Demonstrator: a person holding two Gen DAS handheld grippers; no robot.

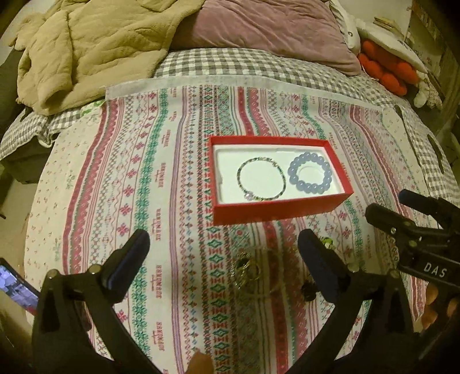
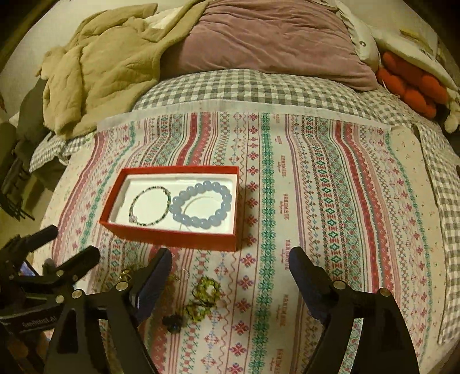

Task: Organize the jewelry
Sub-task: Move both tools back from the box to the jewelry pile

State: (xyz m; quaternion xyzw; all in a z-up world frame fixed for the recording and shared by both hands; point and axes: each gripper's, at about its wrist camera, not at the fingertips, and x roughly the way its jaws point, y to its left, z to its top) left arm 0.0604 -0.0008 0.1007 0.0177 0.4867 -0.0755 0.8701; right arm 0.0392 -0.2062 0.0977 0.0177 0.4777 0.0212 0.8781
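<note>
A red box (image 1: 276,211) (image 2: 172,238) with a white liner sits on the patterned cloth. Inside lie a thin dark beaded bracelet (image 1: 261,178) (image 2: 149,205) on the left and a chunky pale blue bead bracelet (image 1: 310,174) (image 2: 201,205) on the right. Loose jewelry lies on the cloth in front of the box: a gold piece (image 1: 247,270), green-yellow beaded pieces (image 2: 205,287) and a dark piece (image 2: 174,320). My left gripper (image 1: 224,247) is open and empty above the gold piece. My right gripper (image 2: 230,264) is open and empty, the green pieces between its fingers.
The patterned cloth (image 1: 143,187) (image 2: 330,201) covers a checked bedsheet. A beige blanket (image 1: 86,49), a mauve pillow (image 1: 273,26) and a red plush (image 1: 385,72) lie at the back. A phone (image 1: 17,290) is at the left edge.
</note>
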